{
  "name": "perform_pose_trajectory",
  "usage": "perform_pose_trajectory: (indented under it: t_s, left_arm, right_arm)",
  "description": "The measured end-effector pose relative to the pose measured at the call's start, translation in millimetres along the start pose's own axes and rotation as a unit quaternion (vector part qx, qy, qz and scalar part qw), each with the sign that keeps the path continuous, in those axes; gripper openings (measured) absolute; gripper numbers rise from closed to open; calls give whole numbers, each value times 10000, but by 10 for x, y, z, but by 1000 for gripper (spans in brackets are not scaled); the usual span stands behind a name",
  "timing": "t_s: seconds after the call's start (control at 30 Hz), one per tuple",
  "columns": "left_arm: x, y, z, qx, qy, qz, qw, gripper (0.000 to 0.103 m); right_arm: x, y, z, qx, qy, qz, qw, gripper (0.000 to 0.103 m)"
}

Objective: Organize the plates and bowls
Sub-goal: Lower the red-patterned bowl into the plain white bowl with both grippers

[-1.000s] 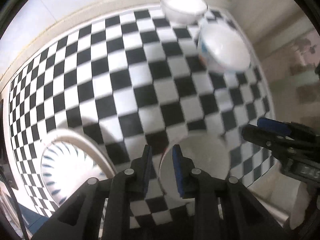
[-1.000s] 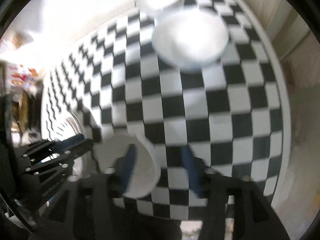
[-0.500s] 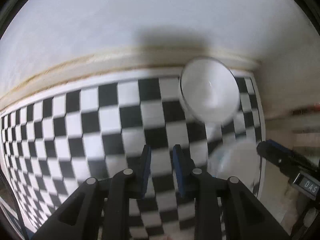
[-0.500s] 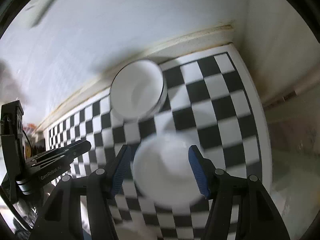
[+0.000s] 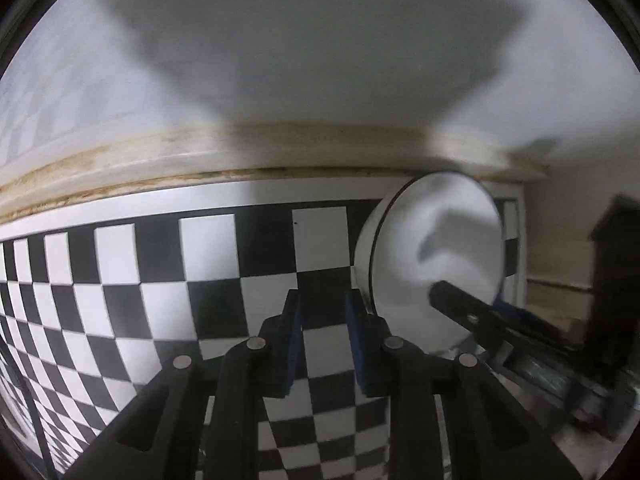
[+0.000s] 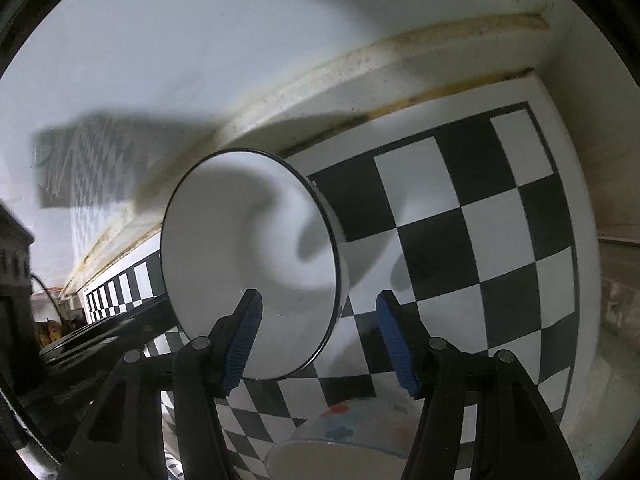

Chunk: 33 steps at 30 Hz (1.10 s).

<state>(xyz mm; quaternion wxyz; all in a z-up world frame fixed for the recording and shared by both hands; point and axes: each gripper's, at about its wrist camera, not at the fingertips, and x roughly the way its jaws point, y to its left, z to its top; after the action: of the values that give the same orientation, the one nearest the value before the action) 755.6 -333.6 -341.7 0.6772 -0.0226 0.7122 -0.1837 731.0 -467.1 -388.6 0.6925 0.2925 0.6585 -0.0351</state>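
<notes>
A: What holds everything?
B: A black-and-white checkered counter (image 6: 472,216) against a white wall.
A: And on it?
B: A white bowl (image 6: 248,256), a patterned bowl (image 6: 344,436) nearer.

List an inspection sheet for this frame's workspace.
Surface: black-and-white checkered counter.
Job's things: white dark-rimmed bowl near the back wall; patterned bowl under the right claw.
Clutter: blurred items at the right view's left edge.
Grippers: left claw narrowly open, empty; right claw open, apparently straddling the white bowl's rim.
Cables: thin dark line, possibly a cable.
Surroundings: white wall, stained trim.
</notes>
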Motion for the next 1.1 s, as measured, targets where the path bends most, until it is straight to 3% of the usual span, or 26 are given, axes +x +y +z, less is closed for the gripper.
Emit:
perform_pose_trajectory:
  t_s: [0.13, 0.3, 0.37, 0.43, 0.5, 0.8, 1.1]
  left_arm:
    - [-177, -13, 44, 77, -162, -290, 9994, 20]
    - [80, -129, 254, 123, 61, -285, 9995, 20]
    - [199, -156, 308, 188, 142, -245, 9994, 19]
    - [256, -160, 313, 205, 104, -209, 9995, 19]
    - [279, -197, 278, 367, 60, -136, 9992, 18]
    - [178, -396, 82, 588, -238, 85, 9979, 16]
    - [-337, -448, -319, 750, -637, -4, 9951, 16]
  right_arm:
    - [-10, -57, -14, 15, -35, 54, 10000, 62]
    - [12, -207, 156, 113, 12, 129, 9999, 54]
    - [38, -228, 208, 103, 57, 136, 9998, 46]
    - [74, -244, 233, 77, 97, 111, 9999, 24]
    - [81, -276, 247, 140, 127, 96, 9998, 14]
    - [-43, -278, 122, 39, -14, -18, 10000, 12]
    - [-449, -121, -178, -159, -321, 12, 9994, 12]
